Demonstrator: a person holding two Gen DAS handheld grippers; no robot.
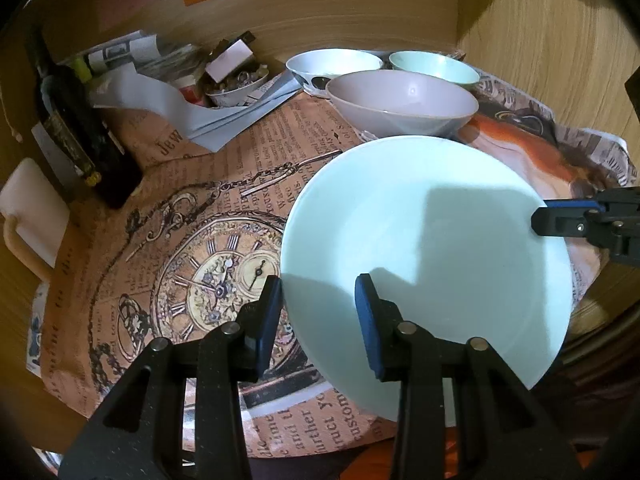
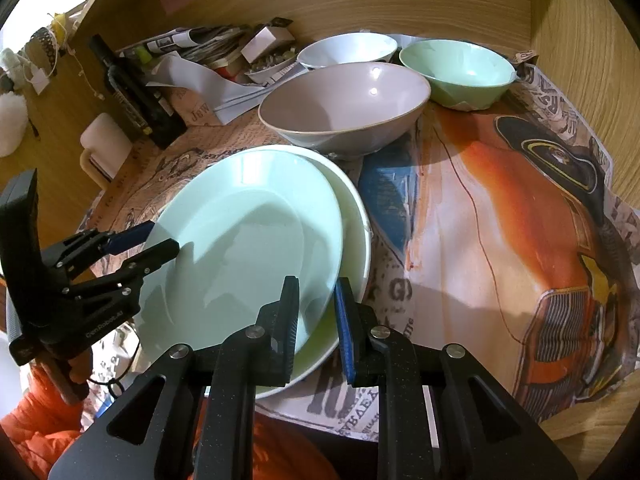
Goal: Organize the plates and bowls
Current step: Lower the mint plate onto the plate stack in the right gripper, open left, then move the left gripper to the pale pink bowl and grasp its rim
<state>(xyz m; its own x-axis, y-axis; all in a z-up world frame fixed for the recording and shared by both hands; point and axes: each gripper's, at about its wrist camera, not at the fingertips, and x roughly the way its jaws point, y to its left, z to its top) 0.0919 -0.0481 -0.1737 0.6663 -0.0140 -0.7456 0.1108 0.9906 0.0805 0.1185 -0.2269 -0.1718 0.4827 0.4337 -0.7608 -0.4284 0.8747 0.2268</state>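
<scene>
A pale green plate (image 1: 440, 260) (image 2: 240, 248) lies tilted on a cream plate (image 2: 356, 232) on the printed table cover. My right gripper (image 2: 316, 312) (image 1: 542, 214) is shut on the green plate's near rim; whether the cream plate's rim is clamped too, I cannot tell. My left gripper (image 1: 320, 316) (image 2: 154, 240) straddles the opposite rim with its jaws apart, one finger over the plate and one outside it. Behind the plates stand a grey bowl (image 1: 404, 100) (image 2: 344, 104), a white bowl (image 1: 332, 62) (image 2: 348, 50) and a green bowl (image 1: 434, 66) (image 2: 460, 68).
A dark bottle (image 1: 76, 132) (image 2: 136, 96) and a white mug (image 1: 32, 208) (image 2: 104, 144) stand at the left. Papers and a small dish of bits (image 1: 236, 84) crowd the back left. Wooden walls (image 2: 580, 40) close the back and right. The cover's right half (image 2: 500, 220) is bare.
</scene>
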